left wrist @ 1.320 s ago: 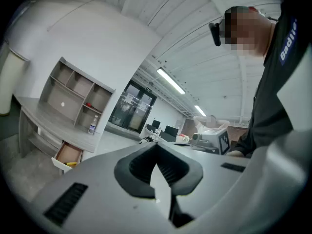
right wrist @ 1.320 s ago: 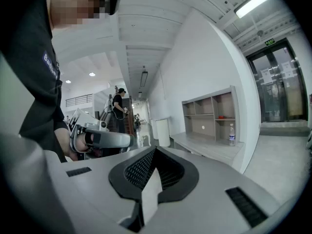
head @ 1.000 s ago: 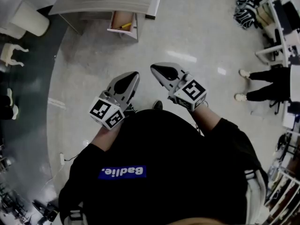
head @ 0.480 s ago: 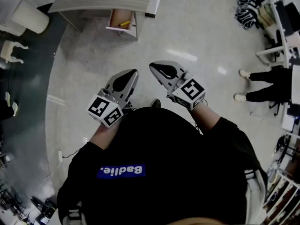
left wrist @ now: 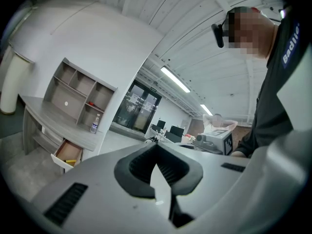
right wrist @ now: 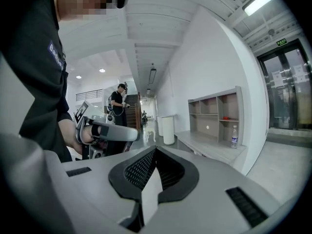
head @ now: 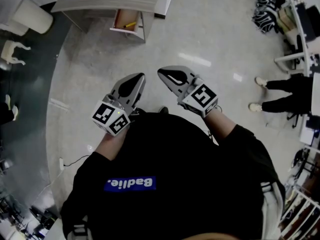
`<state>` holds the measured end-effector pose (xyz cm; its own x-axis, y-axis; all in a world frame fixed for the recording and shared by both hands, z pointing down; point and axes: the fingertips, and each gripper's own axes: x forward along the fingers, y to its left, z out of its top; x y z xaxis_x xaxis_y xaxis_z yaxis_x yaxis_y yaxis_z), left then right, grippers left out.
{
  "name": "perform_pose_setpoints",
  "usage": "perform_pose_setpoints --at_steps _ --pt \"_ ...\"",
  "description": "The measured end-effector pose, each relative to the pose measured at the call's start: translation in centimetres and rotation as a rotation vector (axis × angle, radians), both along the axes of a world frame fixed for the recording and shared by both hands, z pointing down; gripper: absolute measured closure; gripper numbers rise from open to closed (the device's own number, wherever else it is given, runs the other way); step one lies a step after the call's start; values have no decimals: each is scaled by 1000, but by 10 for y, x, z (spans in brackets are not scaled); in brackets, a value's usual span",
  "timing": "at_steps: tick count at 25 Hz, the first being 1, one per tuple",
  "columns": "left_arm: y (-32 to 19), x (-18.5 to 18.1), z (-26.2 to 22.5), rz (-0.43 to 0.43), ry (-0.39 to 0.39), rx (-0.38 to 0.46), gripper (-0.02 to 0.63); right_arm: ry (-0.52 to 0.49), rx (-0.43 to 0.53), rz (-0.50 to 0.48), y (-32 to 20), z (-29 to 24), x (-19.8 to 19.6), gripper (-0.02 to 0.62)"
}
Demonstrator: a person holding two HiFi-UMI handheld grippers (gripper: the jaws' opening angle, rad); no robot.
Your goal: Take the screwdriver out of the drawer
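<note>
Left tool [head: 141,76] leftward, screwdriver [head: 130,24] far ahead

The left gripper [head: 142,75] and the right gripper [head: 160,71] are light grey with black ribbed pads [right wrist: 138,170]. Each carries a cube [head: 111,118] patterned in black-and-white squares. The sweater [head: 175,149] is black, with a blue patch [head: 130,183] lettered in white. The drawer [head: 118,19] is brown inside with a white front, and the screwdriver [head: 130,24] is yellow. The floor [head: 100,59] is pale speckled grey.

Ahead of me a grey wooden desk [head: 115,1] stands on the pale glossy floor [head: 200,29]. Its open light-wood drawer [head: 121,19] carries a yellow screwdriver [head: 131,24]; a clear plastic bottle [left wrist: 93,126] stands on the desktop.
</note>
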<state>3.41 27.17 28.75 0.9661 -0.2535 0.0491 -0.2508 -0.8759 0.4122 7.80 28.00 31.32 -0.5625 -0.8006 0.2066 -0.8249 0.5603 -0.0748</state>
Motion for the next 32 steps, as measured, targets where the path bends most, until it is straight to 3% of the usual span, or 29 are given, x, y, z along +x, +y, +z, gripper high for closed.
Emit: perform_pose_setpoints --at_steps 9,24,32 --pt "-36 5 1 -7 27 -3 604 14 -8 -10 -35 3 4 566" --pt "-210 -1 1 69 44 0 604 24 -47 64 -202 6 -4 566" --pt "-272 -10 0 116 63 3 604 66 -90 81 -268 13 -14 566"
